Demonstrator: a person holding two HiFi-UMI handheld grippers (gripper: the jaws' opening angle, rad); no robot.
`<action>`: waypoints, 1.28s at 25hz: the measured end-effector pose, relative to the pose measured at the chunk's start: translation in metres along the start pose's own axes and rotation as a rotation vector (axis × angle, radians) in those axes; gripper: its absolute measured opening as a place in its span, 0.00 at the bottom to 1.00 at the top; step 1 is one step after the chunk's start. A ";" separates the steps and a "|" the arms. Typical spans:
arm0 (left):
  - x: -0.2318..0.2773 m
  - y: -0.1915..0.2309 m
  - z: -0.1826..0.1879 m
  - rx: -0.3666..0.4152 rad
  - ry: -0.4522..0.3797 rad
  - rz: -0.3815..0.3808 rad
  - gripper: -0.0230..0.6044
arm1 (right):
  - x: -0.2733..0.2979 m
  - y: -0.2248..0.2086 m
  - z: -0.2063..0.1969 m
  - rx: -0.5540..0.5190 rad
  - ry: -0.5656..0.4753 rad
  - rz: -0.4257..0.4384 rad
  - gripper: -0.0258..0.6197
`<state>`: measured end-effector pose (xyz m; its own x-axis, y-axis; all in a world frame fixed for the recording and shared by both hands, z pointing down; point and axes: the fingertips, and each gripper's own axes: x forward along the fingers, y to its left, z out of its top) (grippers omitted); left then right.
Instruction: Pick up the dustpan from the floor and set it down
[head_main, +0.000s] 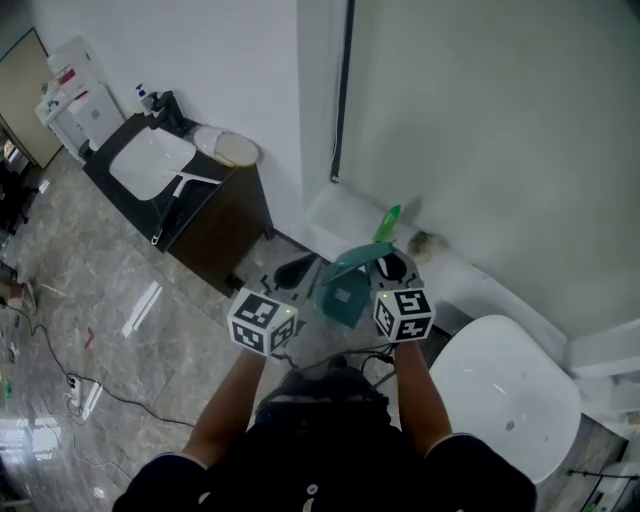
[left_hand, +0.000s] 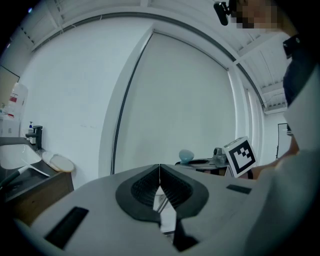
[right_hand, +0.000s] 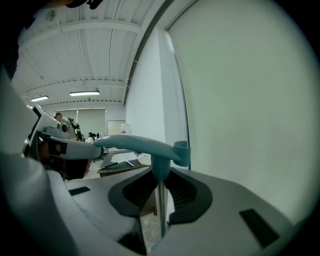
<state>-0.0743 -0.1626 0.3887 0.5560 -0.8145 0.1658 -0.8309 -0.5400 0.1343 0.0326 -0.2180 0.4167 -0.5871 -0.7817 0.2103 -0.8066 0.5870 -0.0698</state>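
**A:** Where is the dustpan (head_main: 345, 285) at this moment?

**B:** It is off the floor (head_main: 150, 350), in the air in front of the person. The right gripper (right_hand: 161, 176) has its jaws clamped on a thin teal rib of the dustpan, under what looks like the handle. In the head view the pan hangs tilted between the two marker cubes.

**A:** And the left gripper (left_hand: 159, 170)?

**B:** Its jaws are pressed together with nothing between them. It takes no part in the hold.

**A:** So the job is to set it down. How is that done well?

**B:** I judge the grip to be narrow, just one slim piece of plastic, so the pan could swing or pivot. I would move slowly, avoid sudden wrist rolls, and hold the clamp firm until the pan rests on something.

**A:** Where should it go?

**B:** On a bare patch of floor, away from the white ledge (head_main: 470, 280) at the wall's foot and the cable (head_main: 110, 388) off to the left. The flat underside should touch first, so it doesn't land on an edge and tip.

**A:** When should the jaws let go?

**B:** Only once the pan bears its own weight. Then part the jaws and draw straight back, so the pads don't drag it.

**A:** And the left gripper?

**B:** It is best held to the side, out of the pan's path.
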 end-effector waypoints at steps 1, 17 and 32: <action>-0.003 -0.002 0.005 0.006 -0.010 -0.005 0.06 | -0.004 0.003 0.008 -0.004 -0.012 0.006 0.18; -0.012 -0.014 0.030 0.008 -0.060 -0.027 0.06 | -0.025 0.019 0.067 -0.022 -0.125 0.018 0.18; -0.012 -0.021 0.033 0.010 -0.074 -0.039 0.06 | -0.030 0.021 0.065 -0.025 -0.115 0.027 0.18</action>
<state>-0.0642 -0.1489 0.3517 0.5851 -0.8062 0.0877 -0.8092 -0.5732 0.1293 0.0290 -0.1959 0.3457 -0.6134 -0.7840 0.0950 -0.7895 0.6117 -0.0495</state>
